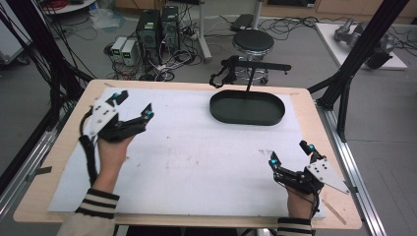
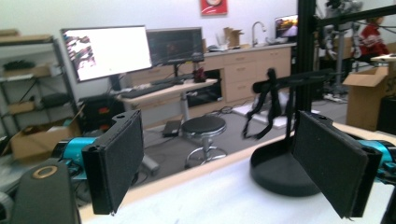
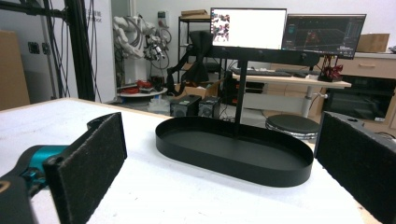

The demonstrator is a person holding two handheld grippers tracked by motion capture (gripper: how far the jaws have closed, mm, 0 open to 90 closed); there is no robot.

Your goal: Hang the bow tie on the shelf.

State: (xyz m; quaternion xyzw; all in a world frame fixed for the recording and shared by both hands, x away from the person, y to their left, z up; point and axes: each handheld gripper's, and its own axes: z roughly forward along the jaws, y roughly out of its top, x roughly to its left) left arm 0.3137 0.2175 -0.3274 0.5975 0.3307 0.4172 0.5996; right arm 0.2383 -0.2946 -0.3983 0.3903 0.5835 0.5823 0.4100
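A black oval tray sits empty at the back of the table, right of centre; a thin black post with a crossbar rises from its far side. My left gripper is held open above the table's left side, nothing between its pads. Near the front right edge my right gripper is also open and empty. In the right gripper view the tray lies straight ahead between the two jaws. The left gripper view has the tray ahead to the right.
A white sheet covers most of the wooden table. Beyond the far edge stand a black stool, computer towers and tangled cables on the floor. Black frame posts rise at the table's right.
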